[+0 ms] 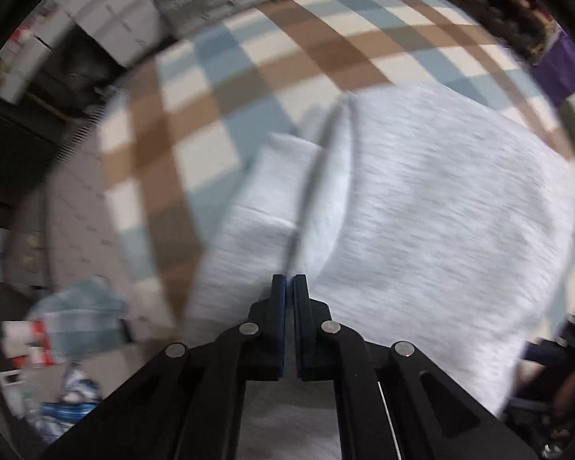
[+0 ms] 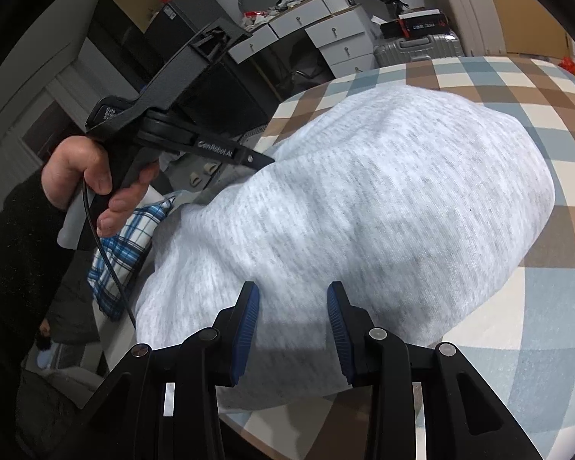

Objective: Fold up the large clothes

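Across the checked bed cover [image 2: 536, 306], filling mid-frame, lies the grey knit garment [image 2: 364, 211]: soft, limp, light. Left gripper [image 1: 289, 287]: jaws closed at its edge, pinch unconfirmed. Right gripper [image 2: 293, 306]: jaws part-open, empty. Best hold judged at hem corners.

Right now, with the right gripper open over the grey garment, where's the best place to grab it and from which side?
Probably the near hem of the grey garment, just ahead of the right gripper. Come from the bed's near edge, sliding one finger under. The cloth lies mounded with that edge free on the checked cover, so it looks pinchable. The left gripper is shut at a ridge on the opposite side.
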